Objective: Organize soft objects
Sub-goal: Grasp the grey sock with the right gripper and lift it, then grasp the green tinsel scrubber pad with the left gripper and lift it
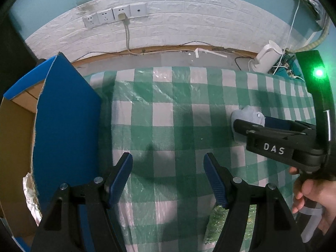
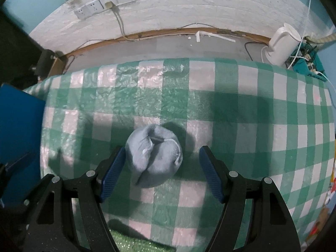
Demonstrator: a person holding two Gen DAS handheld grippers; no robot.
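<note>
right gripper jaws apart | grey sock ball between, nearer left pad

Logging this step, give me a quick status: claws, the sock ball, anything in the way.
Both claws open: left claw over bare checked cloth, right claw straddling the grey sock ball, pads not pressing. Ball on the cloth. Nothing in the way.

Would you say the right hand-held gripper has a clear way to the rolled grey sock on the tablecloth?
Probably yes: the right hand-held gripper stands open above the grey sock, which lies alone between its fingers with nothing in the way.
</note>
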